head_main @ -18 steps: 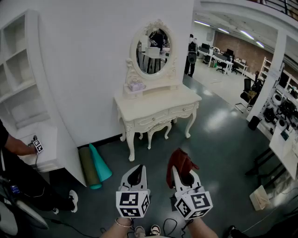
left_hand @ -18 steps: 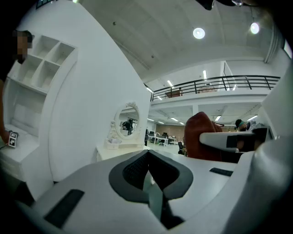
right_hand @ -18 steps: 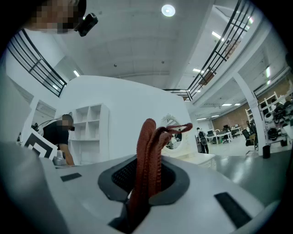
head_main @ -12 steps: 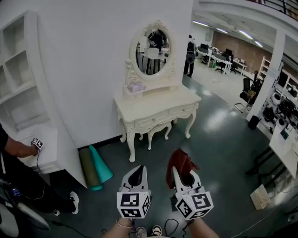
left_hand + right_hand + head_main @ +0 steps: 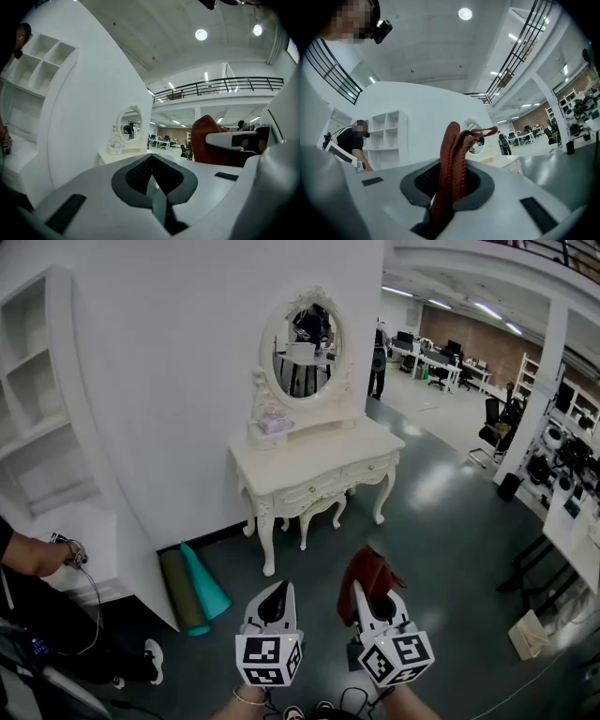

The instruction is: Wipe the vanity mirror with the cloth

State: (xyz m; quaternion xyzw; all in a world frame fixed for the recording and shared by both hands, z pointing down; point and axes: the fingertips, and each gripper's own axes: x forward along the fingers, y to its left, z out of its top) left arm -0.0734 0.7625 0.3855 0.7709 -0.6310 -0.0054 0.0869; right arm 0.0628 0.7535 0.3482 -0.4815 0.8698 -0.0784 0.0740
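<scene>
Down low, the left gripper (image 5: pixel 274 596) is pinched together, nothing in it. Just beside it, the right gripper (image 5: pixel 364 594) clamps a red cloth (image 5: pixel 371 568) that bunches up above its jaws. Well beyond both, the oval mirror (image 5: pixel 302 345) stands on the white counter (image 5: pixel 323 460) against the wall (image 5: pixel 169 381).

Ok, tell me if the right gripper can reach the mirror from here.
Probably not yet: the right gripper, shut on the cloth, is well short of the vanity, with the mirror at its back. Nothing stands between them.
</scene>
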